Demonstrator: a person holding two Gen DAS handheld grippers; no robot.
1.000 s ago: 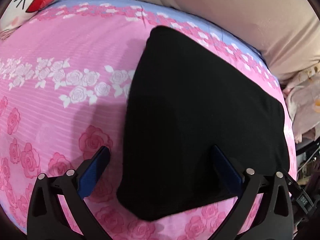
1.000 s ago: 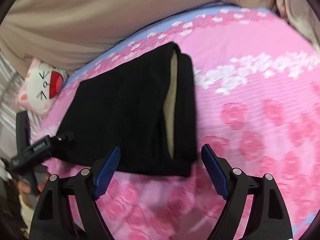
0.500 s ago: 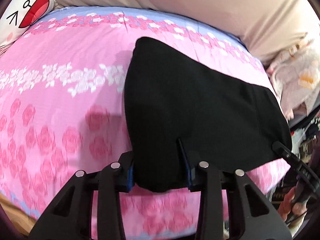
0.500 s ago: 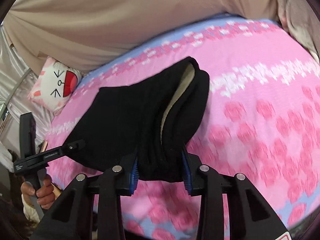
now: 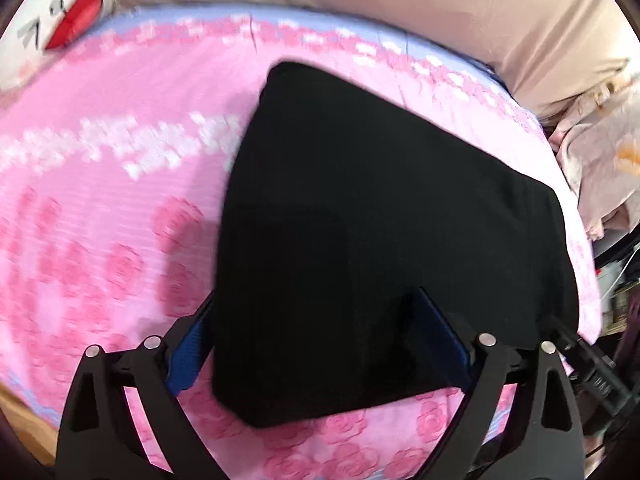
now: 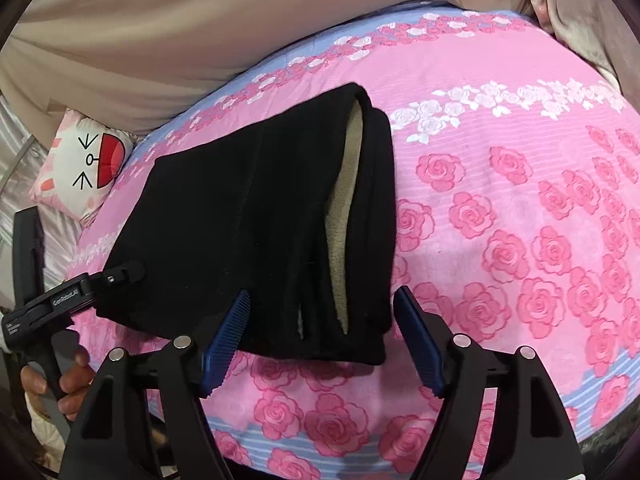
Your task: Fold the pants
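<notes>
Nearest, the left gripper point(image 5: 320, 344) and right gripper point(image 6: 322, 336) have just been opening; their jaws stand wide, straddling the near edge of the folded black pants point(image 6: 256, 216) without pressing it. The pants lie flat on the pink rose-print bed point(image 6: 500, 240). They look soft, thick and limp, likely fleece-lined, best pinched through all layers at the near corners.

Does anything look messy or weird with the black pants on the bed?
A little. The folded black pants lie neatly on the pink rose bedsheet, but at their right end the layers gape, showing the beige fleecy lining. Nothing looks torn or spilled.
</notes>
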